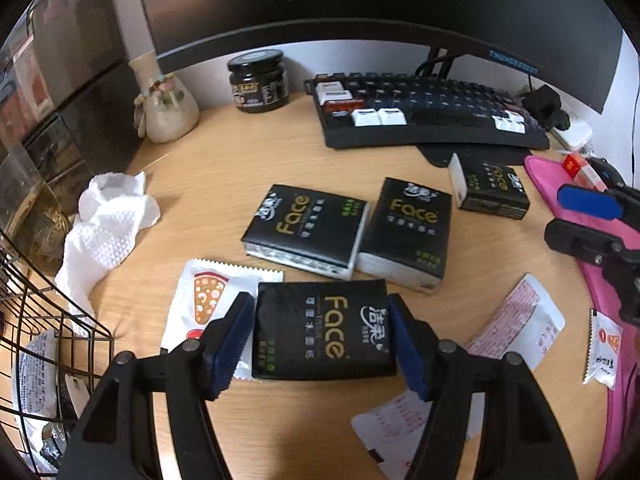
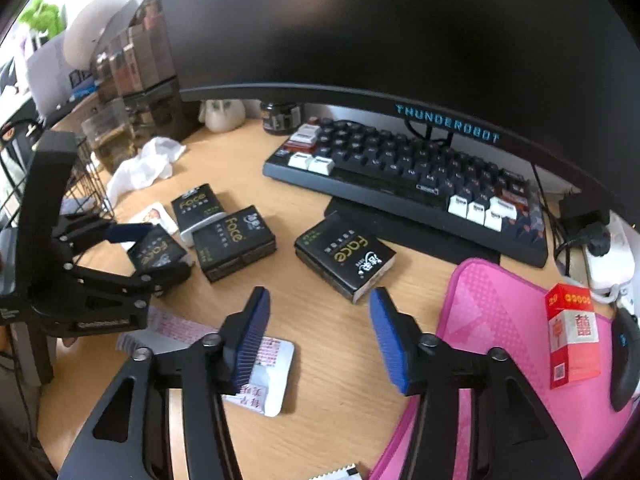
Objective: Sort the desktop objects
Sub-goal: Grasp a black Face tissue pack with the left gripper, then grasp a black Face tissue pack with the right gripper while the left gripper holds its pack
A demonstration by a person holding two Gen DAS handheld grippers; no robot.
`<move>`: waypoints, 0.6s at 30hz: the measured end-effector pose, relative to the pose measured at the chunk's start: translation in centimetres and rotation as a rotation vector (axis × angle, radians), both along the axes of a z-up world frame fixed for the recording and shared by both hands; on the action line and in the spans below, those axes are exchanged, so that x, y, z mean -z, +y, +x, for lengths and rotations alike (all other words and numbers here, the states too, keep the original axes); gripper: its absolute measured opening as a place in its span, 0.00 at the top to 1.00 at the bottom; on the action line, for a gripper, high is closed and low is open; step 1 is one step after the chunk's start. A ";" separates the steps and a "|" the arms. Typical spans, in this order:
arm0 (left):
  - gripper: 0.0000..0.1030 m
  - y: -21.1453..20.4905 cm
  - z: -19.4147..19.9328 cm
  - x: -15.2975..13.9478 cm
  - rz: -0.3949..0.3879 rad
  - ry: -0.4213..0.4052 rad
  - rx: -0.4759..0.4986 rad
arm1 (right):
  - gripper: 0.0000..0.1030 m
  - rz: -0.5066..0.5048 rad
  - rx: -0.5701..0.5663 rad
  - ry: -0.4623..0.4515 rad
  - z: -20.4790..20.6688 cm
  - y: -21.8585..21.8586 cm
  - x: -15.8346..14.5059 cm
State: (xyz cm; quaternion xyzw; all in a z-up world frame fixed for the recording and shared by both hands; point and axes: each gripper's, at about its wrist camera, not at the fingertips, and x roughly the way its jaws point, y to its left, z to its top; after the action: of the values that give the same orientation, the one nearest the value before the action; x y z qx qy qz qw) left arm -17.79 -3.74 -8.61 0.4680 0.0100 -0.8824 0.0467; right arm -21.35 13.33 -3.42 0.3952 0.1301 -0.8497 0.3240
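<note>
Wooden tabletop (image 1: 224, 168) under a big dark monitor (image 2: 360, 32), keyboard (image 1: 420, 116) at the back, black "Face" tissue packs scattered mid-frame.

Step in hand, as I read it: you're lining up a pickup of the nearest tissue pack (image 1: 324, 330). Your left gripper (image 1: 322, 344) straddles it at lower centre of the left wrist view, blue pads either side. Pads look right at the pack's edges, but I can't tell if they press yet, so call it not clamped. Pack lies flat on the tabletop, partly over a white pizza-print sachet (image 1: 204, 304).

Your right gripper (image 2: 318, 340) is released, nothing btw the pads, hanging over bare wood just below another tissue pack (image 2: 344, 256) at centre.

Next move prob needs: close left squarely on the pack w/o pinching the sachet under it, then lift and carry to the wire basket (image 1: 48, 320) at lower left, if that's the bin for it.

Views differ: left wrist view shows basket contents and a small sachet (image 1: 604, 350) at far right; right wrist view shows the red box (image 2: 572, 332) on the pink mat (image 2: 492, 312), plus the left gripper side-on.
</note>
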 end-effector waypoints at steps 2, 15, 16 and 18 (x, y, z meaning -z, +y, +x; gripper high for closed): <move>0.33 -0.1 0.1 0.0 0.007 -0.001 0.003 | 0.49 0.007 0.027 0.000 -1.0 -0.1 0.3; 0.34 0.7 0.8 0.4 0.034 -0.009 0.051 | 0.49 0.053 0.073 0.060 -4.9 -3.4 1.0; 0.34 0.7 0.8 0.5 0.038 -0.010 0.054 | 0.49 0.052 0.077 0.065 -5.1 -3.8 1.0; 0.34 0.8 0.9 0.5 0.044 -0.011 0.057 | 0.49 0.054 0.074 0.068 -5.5 -4.9 1.0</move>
State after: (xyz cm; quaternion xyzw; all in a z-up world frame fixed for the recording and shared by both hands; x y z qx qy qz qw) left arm -16.88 -2.97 -9.12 0.4737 0.0156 -0.8805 0.0114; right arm -26.83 8.47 -4.40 0.3791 0.1492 -0.8703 0.2767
